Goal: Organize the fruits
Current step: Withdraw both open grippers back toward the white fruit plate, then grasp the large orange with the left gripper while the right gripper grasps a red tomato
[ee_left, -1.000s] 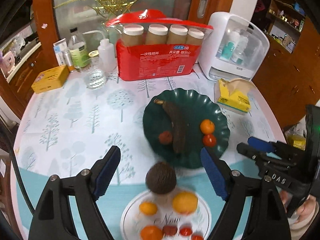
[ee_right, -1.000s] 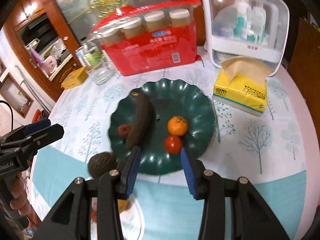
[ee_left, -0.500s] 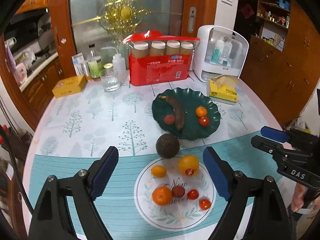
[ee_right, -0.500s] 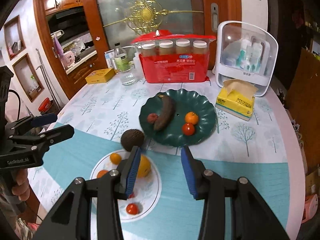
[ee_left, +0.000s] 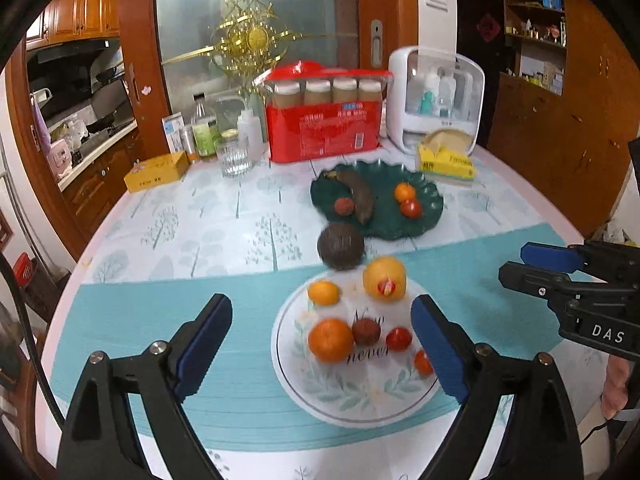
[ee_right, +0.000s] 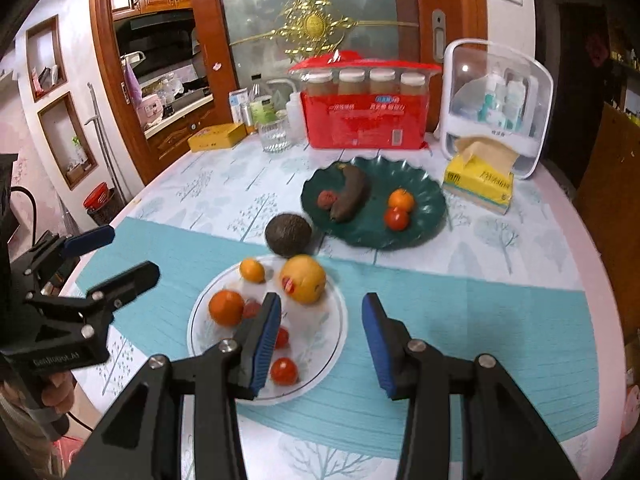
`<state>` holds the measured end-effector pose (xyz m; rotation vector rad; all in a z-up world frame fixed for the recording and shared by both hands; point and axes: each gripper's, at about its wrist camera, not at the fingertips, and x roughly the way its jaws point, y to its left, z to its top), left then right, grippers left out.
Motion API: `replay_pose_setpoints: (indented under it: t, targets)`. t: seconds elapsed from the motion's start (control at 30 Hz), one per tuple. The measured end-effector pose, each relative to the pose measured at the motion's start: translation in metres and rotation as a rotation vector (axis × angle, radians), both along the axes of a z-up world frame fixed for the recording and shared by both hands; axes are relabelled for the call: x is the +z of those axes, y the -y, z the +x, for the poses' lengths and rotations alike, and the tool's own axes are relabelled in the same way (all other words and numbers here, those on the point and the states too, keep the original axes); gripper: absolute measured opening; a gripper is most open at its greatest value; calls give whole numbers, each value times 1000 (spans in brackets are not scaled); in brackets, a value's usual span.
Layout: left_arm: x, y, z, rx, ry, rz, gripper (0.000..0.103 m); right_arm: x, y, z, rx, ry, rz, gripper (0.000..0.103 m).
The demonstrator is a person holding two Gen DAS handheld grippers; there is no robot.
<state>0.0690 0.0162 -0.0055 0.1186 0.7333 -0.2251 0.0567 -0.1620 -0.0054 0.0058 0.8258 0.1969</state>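
Two claws, one in each of your hands, hang above a round table [ee_left: 168,216] with nothing held in either. Your left claw [ee_left: 320,344] has its blue pads far apart and its jaws are opening; it hangs over the near side of a white plate [ee_left: 360,404], which shows between the pads. Your right claw [ee_right: 320,340] has its pads a modest way apart, empty, over the right rim of the same white plate.

On the white plate lie a large orange [ee_left: 331,339], a smaller orange [ee_left: 323,292], a big yellow fruit with a red sticker [ee_left: 385,278], a dark red lychee [ee_left: 365,331] and two small tomatoes [ee_left: 398,338], one of them partly behind the left claw's right pad. Just beyond the plate's far rim, on the table itself, sits a dark brown avocado [ee_left: 341,245].

Farther back is a dark green scalloped plate [ee_left: 424,224] holding a blackened banana [ee_left: 360,196], another lychee [ee_left: 345,205], a small orange [ee_left: 404,191] and a tomato [ee_left: 411,208] touching it.

Behind that plate stand a yellow tissue box [ee_left: 447,162], a white storage case with a clear door [ee_left: 436,100], a red pack of paper cups [ee_left: 324,124], a drinking glass [ee_left: 234,160], several bottles [ee_left: 205,128] and a flat yellow box [ee_left: 157,170]. A wooden door frame and a frosted glass door rise behind the table.
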Motion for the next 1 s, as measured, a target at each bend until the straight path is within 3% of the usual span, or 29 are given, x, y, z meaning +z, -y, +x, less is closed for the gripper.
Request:
replay_pose_setpoints:
  t: [0.53,0.87,1.0]
  targets:
    - [-93,-6,44,15,-218,-10,90,-88,-30,6,82,-152,-21,43]
    - [-117,-2,65,14,-271,4,89,-108,-39,12,110,-183,-14,43]
    - [-123,-6,72,22,-291,-14,84,-113,-40,14,115,-185,-10,43]
